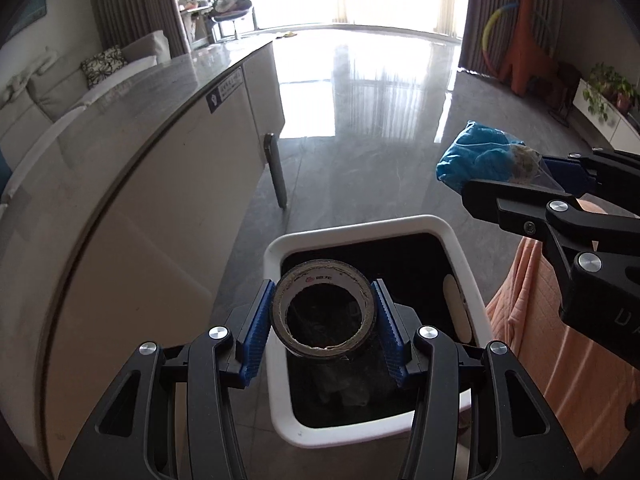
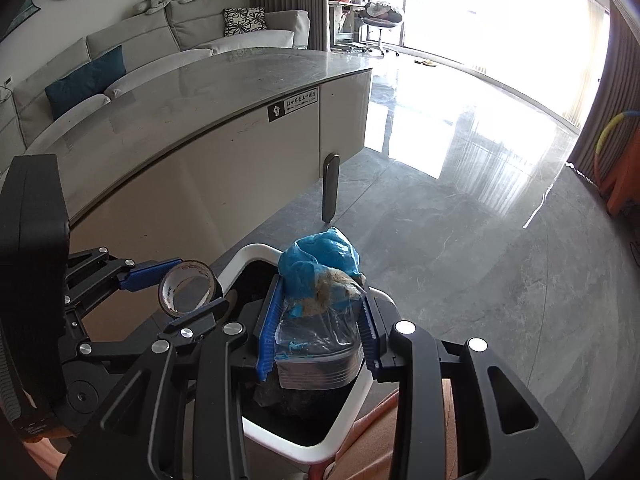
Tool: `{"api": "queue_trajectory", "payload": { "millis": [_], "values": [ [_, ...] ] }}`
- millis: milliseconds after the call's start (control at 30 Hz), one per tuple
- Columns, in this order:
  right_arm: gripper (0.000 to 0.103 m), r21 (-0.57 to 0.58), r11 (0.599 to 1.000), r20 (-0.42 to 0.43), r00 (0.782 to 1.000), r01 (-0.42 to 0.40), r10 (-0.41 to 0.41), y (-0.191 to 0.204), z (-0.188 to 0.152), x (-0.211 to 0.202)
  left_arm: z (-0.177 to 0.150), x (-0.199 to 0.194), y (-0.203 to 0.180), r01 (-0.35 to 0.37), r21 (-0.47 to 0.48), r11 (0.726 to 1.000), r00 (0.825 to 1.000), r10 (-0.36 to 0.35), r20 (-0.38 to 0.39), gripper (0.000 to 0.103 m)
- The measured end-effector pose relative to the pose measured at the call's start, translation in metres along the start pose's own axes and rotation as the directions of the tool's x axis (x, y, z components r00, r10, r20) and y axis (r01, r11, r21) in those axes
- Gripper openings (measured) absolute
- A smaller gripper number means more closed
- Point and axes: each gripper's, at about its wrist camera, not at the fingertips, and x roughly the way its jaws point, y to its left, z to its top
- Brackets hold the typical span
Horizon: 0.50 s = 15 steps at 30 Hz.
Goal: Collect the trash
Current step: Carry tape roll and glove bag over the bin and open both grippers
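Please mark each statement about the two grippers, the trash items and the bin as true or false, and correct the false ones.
1. The left gripper holds a roll of tape. True.
2. The right gripper is empty. False: it is shut on a clear bag with blue stuff.
3. The trash bin has a white rim. True.
4. The tape roll lies at the bottom of the bin. False: it is held above the opening.
5. The bin stands on the countertop. False: it stands on the floor beside the counter.
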Motion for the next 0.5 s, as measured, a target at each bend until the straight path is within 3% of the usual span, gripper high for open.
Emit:
{"api": "queue_trajectory", "payload": {
  "millis": [33,67,100,200,500],
  "values": [
    [0.036,0.001,1.0,-0.003,1.0,0.003,-0.003,-0.002,-0.002,0.0,0.001,0.006,-0.003,0.024,0.014,1.0,0.999,-0.024,-0.039,0.059],
    [0.036,0.002,1.0,-0.005,1.0,0.006,-0.006,-0.003,-0.004,0.0,0.002,0.01,-0.005,0.011,0.025,1.0,0.998,-0.009,-0.061,0.093],
    [0.036,0.0,1.0,-0.01,1.0,0.009,-0.009,-0.004,-0.005,0.0,0.001,0.012,-0.007,-0.038,0.036,0.999,0.998,0.04,-0.056,0.098],
    [0.036,0.002,1.0,-0.017,1.0,0.011,-0.011,-0.006,-0.006,0.003,-0.001,0.013,-0.016,-0.122,0.099,0.988,0.992,0.125,-0.026,0.098],
    [0.036,-0.001,1.0,-0.029,1.0,0.0,0.0,-0.004,-0.007,0.006,0.005,0.004,0.005,-0.097,0.011,0.995,0.995,0.097,-0.015,0.098]
  ]
}}
